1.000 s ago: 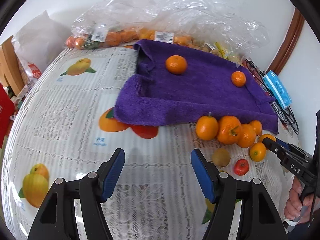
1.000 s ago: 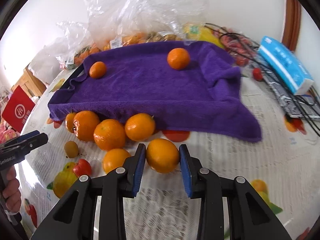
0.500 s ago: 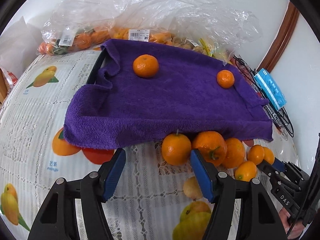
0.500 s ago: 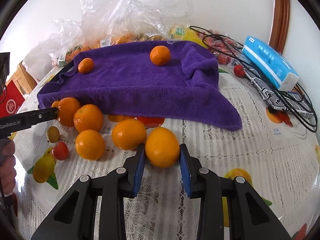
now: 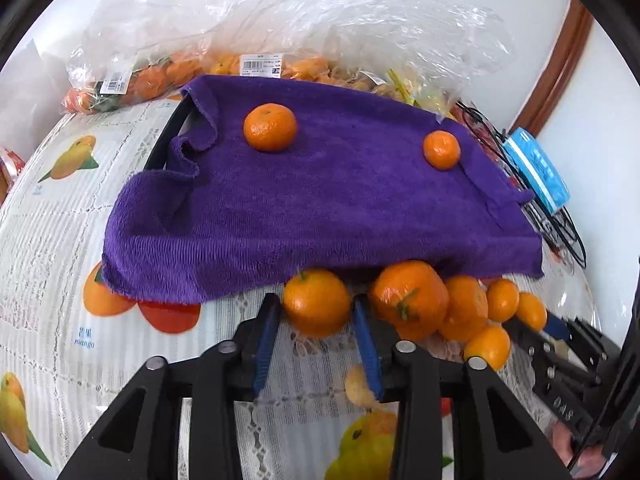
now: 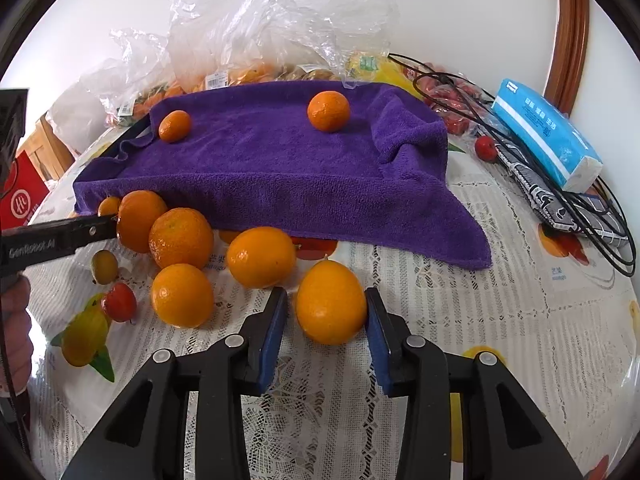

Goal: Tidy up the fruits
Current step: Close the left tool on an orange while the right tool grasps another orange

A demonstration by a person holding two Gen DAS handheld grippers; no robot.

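Fruit-print cloth covers the desk. Left gripper, fingers just closing, pinches an orange at the towel's six o'clock edge; right gripper, just loosening, brackets another orange, likely released.

Two small orange mandarins sit on the purple terry towel; a cluster of loose round oranges lies before its front edge, crinkly clear plastic bags behind.

Round orange citrus fruit sits between blue-padded black jaws; beyond them a purple terry towel covers the white lace-patterned, fruit-printed bench.
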